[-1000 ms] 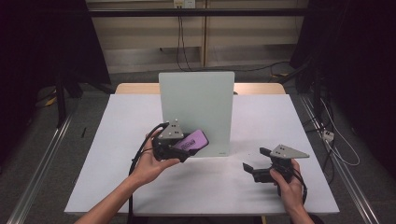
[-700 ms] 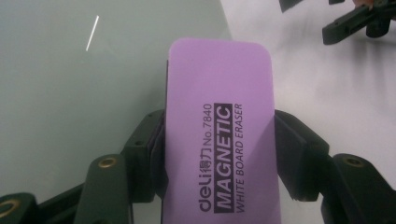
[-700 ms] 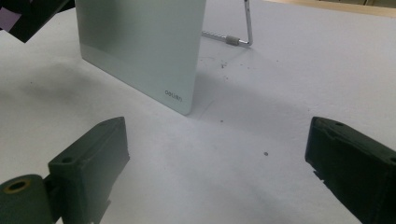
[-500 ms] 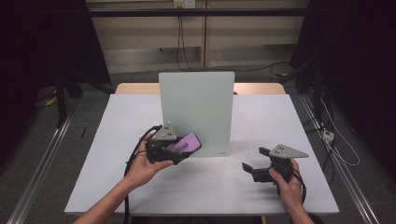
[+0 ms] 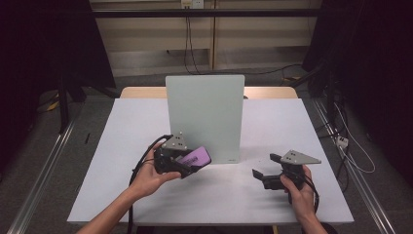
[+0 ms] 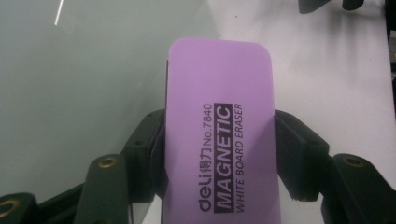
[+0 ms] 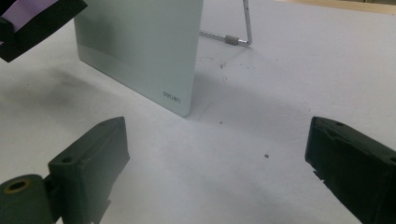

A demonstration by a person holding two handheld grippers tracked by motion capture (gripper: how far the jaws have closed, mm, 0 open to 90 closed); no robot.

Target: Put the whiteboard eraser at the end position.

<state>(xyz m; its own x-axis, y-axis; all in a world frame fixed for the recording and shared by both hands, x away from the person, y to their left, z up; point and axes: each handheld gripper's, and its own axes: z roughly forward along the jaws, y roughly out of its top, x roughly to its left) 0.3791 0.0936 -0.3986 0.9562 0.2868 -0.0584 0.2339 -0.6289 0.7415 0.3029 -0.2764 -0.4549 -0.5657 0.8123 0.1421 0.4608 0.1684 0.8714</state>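
Right gripper (image 5: 263, 176) near front right of tabletop (image 5: 122, 161), low over it, jaws spread wide with nothing between them. Left gripper (image 5: 191, 165) front centre-left, clamped on purple eraser (image 6: 219, 130), labelled "MAGNETIC WHITE BOARD ERASER". Eraser held just in front of the lower left part of the upright board (image 5: 204, 112); contact cannot be told. Board props on wire stand (image 7: 238, 35) behind it.

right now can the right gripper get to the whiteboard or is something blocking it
Probably yes. The right gripper is open and holds nothing, and bare table lies between it and the upright whiteboard. The left gripper, shut on the purple eraser, sits at the board's other side.
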